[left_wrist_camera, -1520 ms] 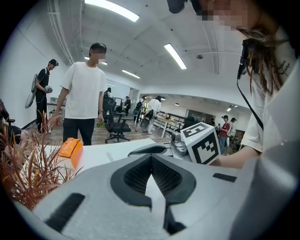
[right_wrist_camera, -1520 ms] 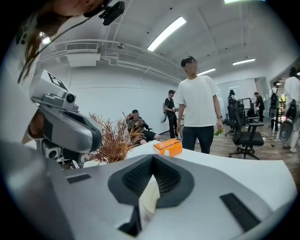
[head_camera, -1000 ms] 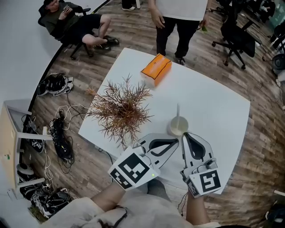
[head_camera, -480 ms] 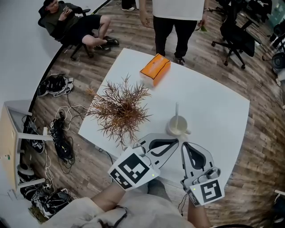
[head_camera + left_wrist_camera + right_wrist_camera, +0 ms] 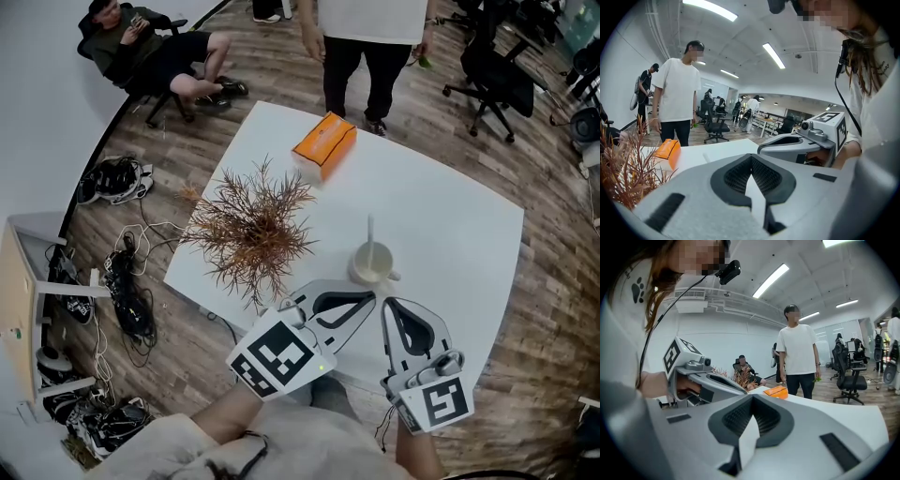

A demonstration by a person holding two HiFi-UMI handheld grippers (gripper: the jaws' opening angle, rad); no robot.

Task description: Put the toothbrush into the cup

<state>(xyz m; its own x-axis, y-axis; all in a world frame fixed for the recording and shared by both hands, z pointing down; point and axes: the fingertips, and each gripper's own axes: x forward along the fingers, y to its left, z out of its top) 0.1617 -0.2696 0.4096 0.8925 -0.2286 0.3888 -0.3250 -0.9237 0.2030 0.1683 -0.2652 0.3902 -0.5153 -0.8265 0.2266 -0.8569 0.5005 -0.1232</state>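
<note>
A cream cup (image 5: 372, 265) stands on the white table (image 5: 450, 225), and a pale toothbrush (image 5: 369, 233) sticks upright out of it. Both grippers hover just in front of the cup, near the table's front edge, apart from it. My left gripper (image 5: 371, 297) is shut with nothing in it, its tip pointing right toward the cup. My right gripper (image 5: 386, 303) is also shut and empty, its tip below the cup. Seen from the left gripper view, its jaws (image 5: 751, 157) meet; the right gripper view shows the same (image 5: 752, 397). Neither gripper view shows the cup.
A dry reddish-brown plant (image 5: 251, 230) spreads over the table's left part. An orange tissue box (image 5: 324, 143) lies at the far edge. One person (image 5: 370, 47) stands beyond the table and another (image 5: 150, 47) sits on a chair at the far left. Cables (image 5: 127, 281) lie on the wooden floor.
My right gripper has drawn back a little from the cup toward me. The cup, toothbrush and left gripper stay put.
</note>
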